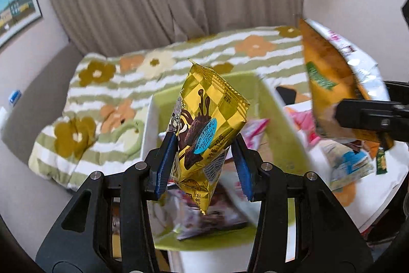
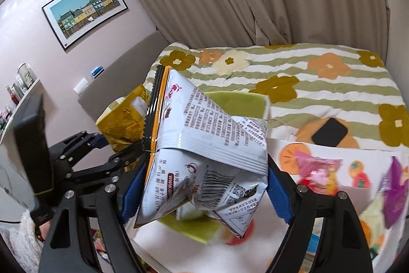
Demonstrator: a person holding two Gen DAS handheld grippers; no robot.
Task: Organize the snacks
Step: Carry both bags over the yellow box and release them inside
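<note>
My left gripper (image 1: 204,160) is shut on a gold chocolate-snack packet (image 1: 204,119) and holds it upright above a green bin (image 1: 283,119) that has several snack packs inside. My right gripper (image 2: 199,186) is shut on a large white chip bag (image 2: 204,150), held above the same green bin (image 2: 237,99). In the left wrist view the chip bag (image 1: 329,73) shows its orange front at the right, with the right gripper (image 1: 370,117) under it. In the right wrist view the left gripper (image 2: 112,145) holds the gold packet (image 2: 122,119) at the left.
A white tablecloth with fruit prints (image 2: 358,170) carries loose packets: pink (image 2: 319,170), purple (image 2: 396,191) and light blue (image 1: 350,165). A black phone (image 2: 329,132) lies on the flowered striped bedcover (image 2: 306,83) behind. Curtain and wall stand beyond.
</note>
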